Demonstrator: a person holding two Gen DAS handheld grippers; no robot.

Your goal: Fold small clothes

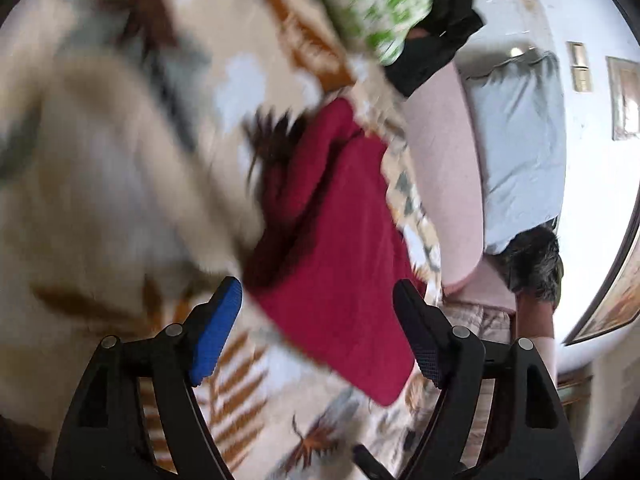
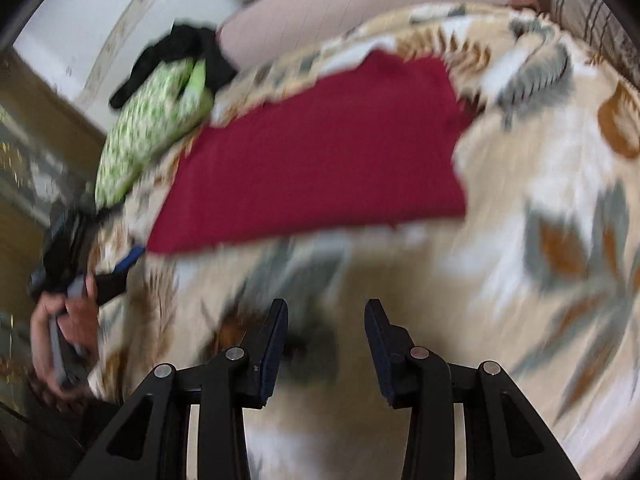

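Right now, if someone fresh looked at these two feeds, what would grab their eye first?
The red garment, lying flat on the leaf-patterned bedspread, in the middle of both views. Next, the green-and-white patterned cloth with a black garment bunched on it, at the bed's edge beyond the red one. Both the left gripper and the right gripper are empty, jaws apart.

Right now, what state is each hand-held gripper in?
Left hand-held gripper: open, holding nothing, above the red garment.
Right hand-held gripper: open, holding nothing.
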